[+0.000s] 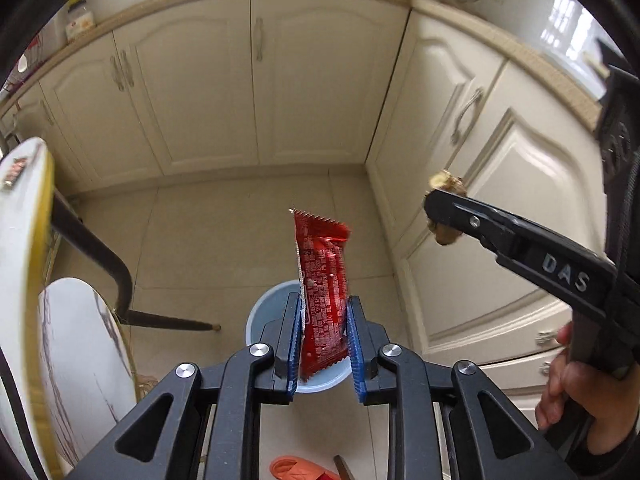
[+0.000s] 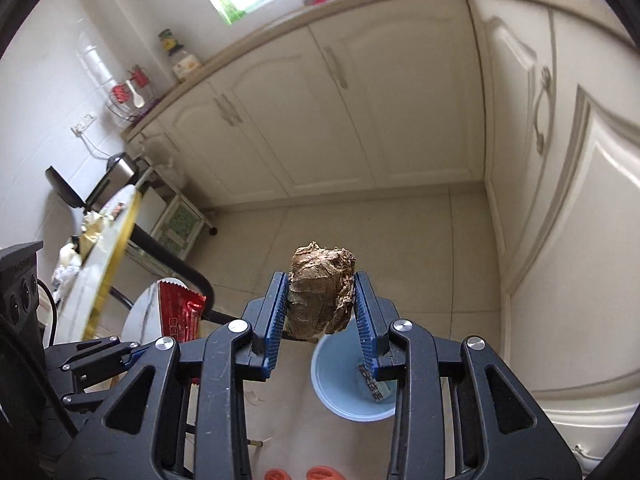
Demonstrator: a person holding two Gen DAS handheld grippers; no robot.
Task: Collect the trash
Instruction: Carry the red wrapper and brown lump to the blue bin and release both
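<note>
My left gripper (image 1: pixel 324 300) is shut on a red snack wrapper (image 1: pixel 322 280), which stands upright between the blue pads. Straight below it on the floor is a light blue bin (image 1: pixel 260 320). My right gripper (image 2: pixel 321 280) is shut on a crumpled brown paper wad (image 2: pixel 322 292), held above and slightly left of the bin (image 2: pixel 340 384). A grey-blue wrapper (image 2: pixel 374 384) lies inside the bin. In the left wrist view the right gripper (image 1: pixel 440 208) hangs at the right with the wad (image 1: pixel 446 180) poking out. In the right wrist view the red wrapper (image 2: pixel 178 312) shows at lower left.
Cream cabinets (image 1: pixel 256 80) wall in the tiled floor at back and right. A round gold-rimmed table (image 1: pixel 28 240), a white marble stool (image 1: pixel 88 340) and a black leg (image 1: pixel 120 272) stand at left. Orange slippers (image 1: pixel 296 468) lie near the bottom. A hand (image 1: pixel 568 380) grips the right tool.
</note>
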